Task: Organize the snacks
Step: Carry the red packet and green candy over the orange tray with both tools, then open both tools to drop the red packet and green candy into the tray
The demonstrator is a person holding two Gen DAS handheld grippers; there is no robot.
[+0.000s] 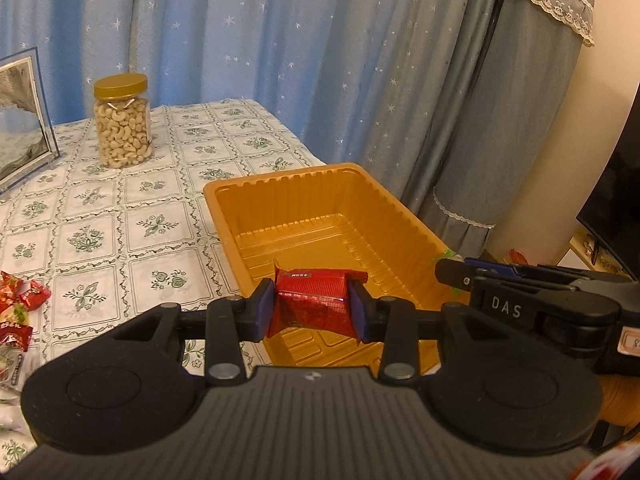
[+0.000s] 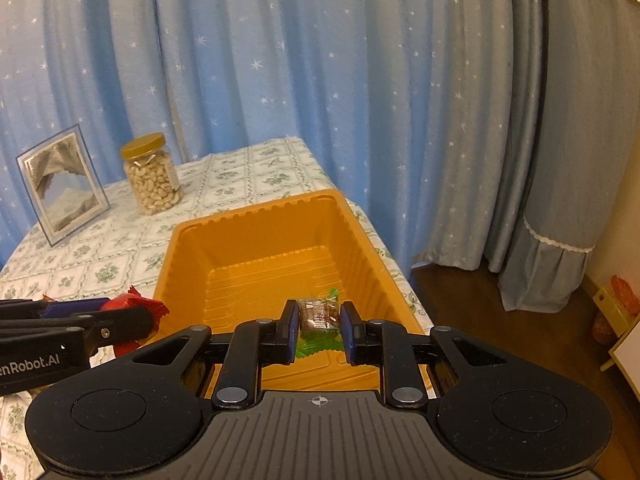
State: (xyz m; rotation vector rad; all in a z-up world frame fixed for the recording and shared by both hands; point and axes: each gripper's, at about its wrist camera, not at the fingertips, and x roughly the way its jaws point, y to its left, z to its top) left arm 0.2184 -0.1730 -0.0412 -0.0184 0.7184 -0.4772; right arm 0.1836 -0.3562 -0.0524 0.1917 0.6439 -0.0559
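Note:
An orange plastic tray [image 1: 280,184] [image 2: 256,216] sits at the table's right end with nothing lying in it. My left gripper [image 1: 312,306] is shut on a red foil snack packet [image 1: 312,300], held over the tray's near end. My right gripper [image 2: 319,320] is shut on a small brown snack in a clear wrapper with green ends [image 2: 318,314], also over the tray's near part. In the right wrist view the left gripper [image 2: 132,316] reaches in from the left with the red packet [image 2: 136,306]. In the left wrist view the right gripper [image 1: 452,270] enters from the right.
A jar of cashews with a gold lid [image 1: 122,120] [image 2: 151,174] and a framed picture [image 2: 64,188] [image 1: 20,120] stand at the back of the floral tablecloth [image 1: 120,220]. More red snack packets [image 1: 24,296] lie at the left. Blue curtains hang behind; the floor drops off right of the tray.

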